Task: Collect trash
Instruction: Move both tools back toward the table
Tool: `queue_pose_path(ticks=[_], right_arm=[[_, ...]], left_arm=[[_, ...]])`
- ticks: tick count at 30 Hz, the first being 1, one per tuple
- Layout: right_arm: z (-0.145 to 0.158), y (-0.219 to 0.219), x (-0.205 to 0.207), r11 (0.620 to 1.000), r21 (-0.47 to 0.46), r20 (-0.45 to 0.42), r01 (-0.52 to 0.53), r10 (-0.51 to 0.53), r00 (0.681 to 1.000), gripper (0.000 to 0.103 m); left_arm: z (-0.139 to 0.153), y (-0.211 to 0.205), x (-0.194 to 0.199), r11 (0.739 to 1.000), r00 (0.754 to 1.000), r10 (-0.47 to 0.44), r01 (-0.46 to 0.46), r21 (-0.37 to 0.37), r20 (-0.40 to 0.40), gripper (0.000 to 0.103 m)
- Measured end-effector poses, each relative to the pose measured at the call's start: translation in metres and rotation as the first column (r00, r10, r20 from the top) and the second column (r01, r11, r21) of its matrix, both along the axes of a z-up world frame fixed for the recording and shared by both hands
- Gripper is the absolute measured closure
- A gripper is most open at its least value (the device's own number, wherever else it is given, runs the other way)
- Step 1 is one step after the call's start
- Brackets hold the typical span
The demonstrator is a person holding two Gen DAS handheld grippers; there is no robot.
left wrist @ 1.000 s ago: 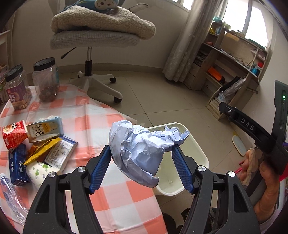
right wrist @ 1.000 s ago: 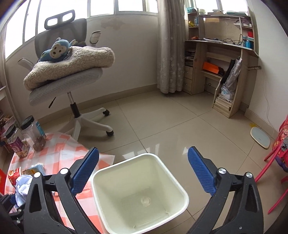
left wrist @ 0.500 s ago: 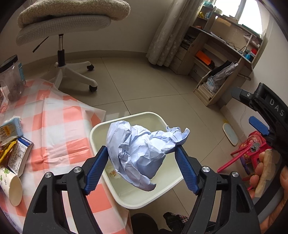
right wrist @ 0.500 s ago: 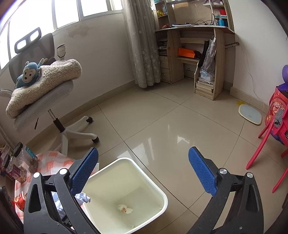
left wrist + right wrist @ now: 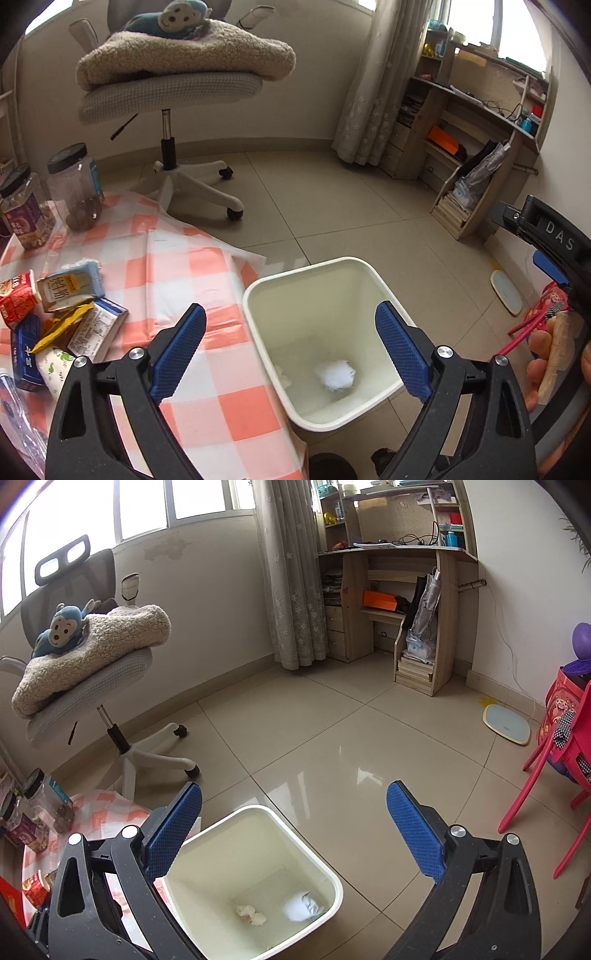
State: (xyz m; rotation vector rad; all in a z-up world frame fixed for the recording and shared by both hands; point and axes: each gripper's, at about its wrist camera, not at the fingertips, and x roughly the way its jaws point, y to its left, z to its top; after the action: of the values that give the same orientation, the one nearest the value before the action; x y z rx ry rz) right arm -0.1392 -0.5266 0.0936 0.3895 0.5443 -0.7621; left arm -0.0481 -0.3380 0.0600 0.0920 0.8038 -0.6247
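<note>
Left gripper (image 5: pixel 290 345): jaws stood wide apart with nothing between the blue pads; it hung above the near rim of the bin, at the edge of the table.
Right gripper (image 5: pixel 293 830): jaws likewise spread and empty, held over the floor just beyond the bin.
Bin (image 5: pixel 334 264): a cream, square-mouthed waste bin on the tiled floor, touching or just beside the drape of the checked tablecloth (image 5: pixel 221 406).
Trash already collected: a pale blue crumpled paper ball (image 5: pixel 336 374) lay at the bottom of the bin; the right wrist view showed it (image 5: pixel 303 906) beside a smaller whitish scrap (image 5: pixel 251 914).
Trash left on the table: a cluster at the left edge of the cloth, comprising a red cup (image 5: pixel 16 301), a small carton (image 5: pixel 70 288), a yellow wrapper (image 5: pixel 61 328), a printed packet (image 5: pixel 98 328), a blue box (image 5: pixel 26 350) and a white paper cup (image 5: pixel 55 367).
Doubtful items: two lidded jars (image 5: pixel 74 184) stood further back; whether they counted as trash could not be told.
Progress, as judged: an early stage, with two pieces binned and most of the litter untouched.
Next step, as judged: the left gripper was better placed to reach back to the cluster for another item.
Risk, as judged: the flat packets lay overlapped, so one grasp might lift or drag a neighbour.
</note>
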Motion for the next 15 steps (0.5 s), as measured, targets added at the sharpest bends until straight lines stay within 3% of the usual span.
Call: queue_pose_path(ticks=[6, 15], right_arm=[[-0.002, 0.029, 0.011, 0.997, -0.026, -0.018, -0.078, 0.077, 0.997, 0.007], [-0.013, 0.09, 0.038, 0.966, -0.056, -0.092, -0.254, 0.248, 0.964, 0.007]], left_arm=[[0.005, 0.034, -0.005, 0.995, 0.993, 0.1, -0.102, 0.02, 0.06, 0.011], [-0.001, 0.092, -0.003, 0.962, 0.961, 0.269, -0.272, 0.041, 0.057, 0.009]])
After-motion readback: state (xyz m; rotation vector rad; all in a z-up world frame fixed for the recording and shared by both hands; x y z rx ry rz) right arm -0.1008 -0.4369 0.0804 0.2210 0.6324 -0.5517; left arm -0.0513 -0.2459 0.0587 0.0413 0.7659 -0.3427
